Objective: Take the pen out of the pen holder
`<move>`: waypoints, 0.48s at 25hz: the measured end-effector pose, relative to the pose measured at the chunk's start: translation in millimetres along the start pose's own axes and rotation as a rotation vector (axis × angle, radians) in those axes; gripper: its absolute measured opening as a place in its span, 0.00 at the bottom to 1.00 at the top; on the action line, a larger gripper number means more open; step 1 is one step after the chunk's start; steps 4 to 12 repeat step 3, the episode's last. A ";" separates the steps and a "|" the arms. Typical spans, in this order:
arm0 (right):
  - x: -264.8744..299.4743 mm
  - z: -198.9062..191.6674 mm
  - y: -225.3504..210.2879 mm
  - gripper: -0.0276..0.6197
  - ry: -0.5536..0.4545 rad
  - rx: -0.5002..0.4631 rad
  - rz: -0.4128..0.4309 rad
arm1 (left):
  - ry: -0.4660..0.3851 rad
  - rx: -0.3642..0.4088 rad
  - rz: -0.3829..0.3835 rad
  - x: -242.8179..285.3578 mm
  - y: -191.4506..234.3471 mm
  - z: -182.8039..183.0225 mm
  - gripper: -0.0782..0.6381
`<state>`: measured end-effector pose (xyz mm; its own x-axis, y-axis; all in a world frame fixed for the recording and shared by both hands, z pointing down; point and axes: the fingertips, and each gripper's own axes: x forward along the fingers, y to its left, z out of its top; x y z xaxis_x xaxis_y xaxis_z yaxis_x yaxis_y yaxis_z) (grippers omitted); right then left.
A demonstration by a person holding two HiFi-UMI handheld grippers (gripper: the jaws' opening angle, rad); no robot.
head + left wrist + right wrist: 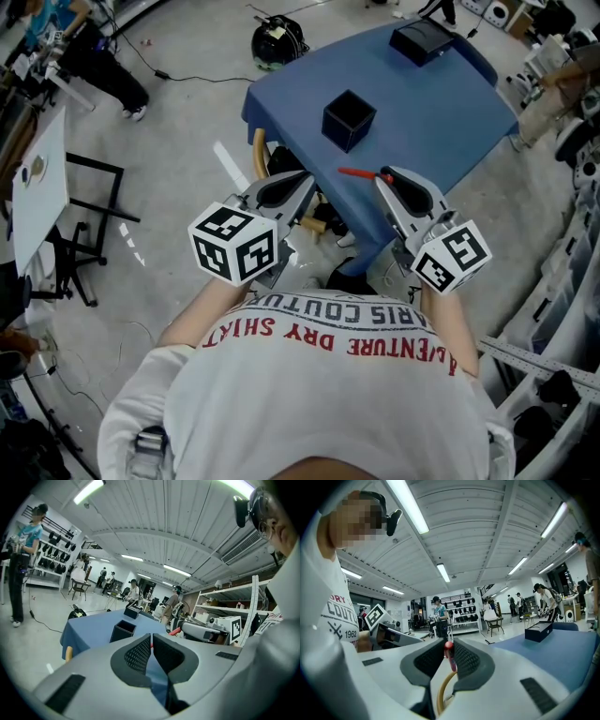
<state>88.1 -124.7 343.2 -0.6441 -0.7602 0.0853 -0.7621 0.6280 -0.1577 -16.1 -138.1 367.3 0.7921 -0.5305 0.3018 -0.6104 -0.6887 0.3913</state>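
The black square pen holder (348, 119) stands on the blue table (441, 112), apart from both grippers. My right gripper (385, 177) hovers near the table's front edge, shut on a red pen (359, 172) that sticks out to the left. In the right gripper view the red pen (450, 654) is pinched between the jaws. My left gripper (302, 182) hangs beside it over the table's corner, shut and holding nothing. From the left gripper view the pen holder (123, 631) lies ahead, with the red pen (174, 631) to the right.
A flat black box (422, 39) lies at the table's far end. A black helmet-like object (277, 41) and cables sit on the floor beyond the table. A white board on a black stand (42, 178) is at the left. People stand around the room.
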 end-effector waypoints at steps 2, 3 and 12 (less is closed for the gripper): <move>1.0 -1.6 0.7 0.15 0.000 -0.001 0.001 | 0.001 0.000 0.000 -0.3 1.0 -1.3 0.16; 1.5 -2.3 1.0 0.15 0.000 -0.003 0.001 | 0.001 0.000 0.001 -0.5 1.5 -1.9 0.16; 1.5 -2.3 1.0 0.15 0.000 -0.003 0.001 | 0.001 0.000 0.001 -0.5 1.5 -1.9 0.16</move>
